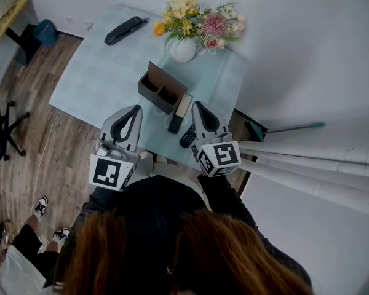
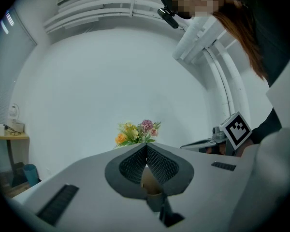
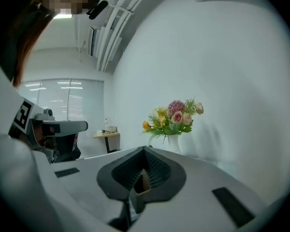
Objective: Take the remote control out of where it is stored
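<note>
At the upper left of the head view we see a black, slim handset-shaped device (image 1: 126,29) lying on the pale blue desk (image 1: 92,72). Lower down, the left hand-held gripper (image 1: 138,108) hovers over the desk's near edge; its own view shows the jaws pressed together at the tips with nothing pinched.

Just right of it, at the centre of the frame, stands the open brown box with compartments (image 1: 155,98). The dark, slim remote control with a beige face (image 1: 179,114) is outside this box, just beside its right end, hanging from the right hand-held gripper (image 1: 195,104). That gripper's jaws are clamped on the remote's upper end, and in its own view the remote runs down from the closed tips.

A black buttoned piece (image 1: 187,136) shows beside that gripper's body; we cannot tell whether it belongs to the same remote.

Behind the box, towards the upper right, a white vase (image 1: 183,50) holds a mixed bouquet of flowers (image 1: 197,20).
</note>
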Demonstrator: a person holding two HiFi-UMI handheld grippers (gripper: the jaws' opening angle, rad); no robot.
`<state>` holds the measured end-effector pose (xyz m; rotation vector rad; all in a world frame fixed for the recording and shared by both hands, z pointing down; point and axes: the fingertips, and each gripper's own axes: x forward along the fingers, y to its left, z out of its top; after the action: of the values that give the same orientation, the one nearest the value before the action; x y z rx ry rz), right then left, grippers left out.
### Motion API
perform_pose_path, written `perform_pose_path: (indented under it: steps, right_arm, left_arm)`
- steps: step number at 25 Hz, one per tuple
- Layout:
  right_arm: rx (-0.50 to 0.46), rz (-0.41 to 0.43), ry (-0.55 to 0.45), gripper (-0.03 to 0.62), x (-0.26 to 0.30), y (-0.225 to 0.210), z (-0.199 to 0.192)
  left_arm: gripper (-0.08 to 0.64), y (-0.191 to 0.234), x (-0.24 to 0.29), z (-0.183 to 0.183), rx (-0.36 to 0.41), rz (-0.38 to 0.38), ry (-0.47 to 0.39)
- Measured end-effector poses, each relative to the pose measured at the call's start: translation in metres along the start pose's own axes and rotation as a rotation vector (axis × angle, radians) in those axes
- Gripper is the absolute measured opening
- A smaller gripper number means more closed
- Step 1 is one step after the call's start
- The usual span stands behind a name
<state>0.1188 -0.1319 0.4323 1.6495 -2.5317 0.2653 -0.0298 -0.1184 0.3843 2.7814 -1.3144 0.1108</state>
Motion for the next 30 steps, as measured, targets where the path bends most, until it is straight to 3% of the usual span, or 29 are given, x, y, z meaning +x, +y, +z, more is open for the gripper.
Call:
perform_pose_path:
  steps: [7, 30]
  right_arm:
    - [-0.05, 0.039, -0.05, 0.014, -0.016, 0.023, 0.028]
    - [-0.093, 0.054, -0.069, 0.014, -0.025, 0.043, 0.044]
  left_arm:
    - [0.005, 0.003, -0.005, 0.003, -0.008, 0.005, -0.013]
    - [0.005, 0.004, -0.014, 0.008, 0.009, 0.018, -0.034]
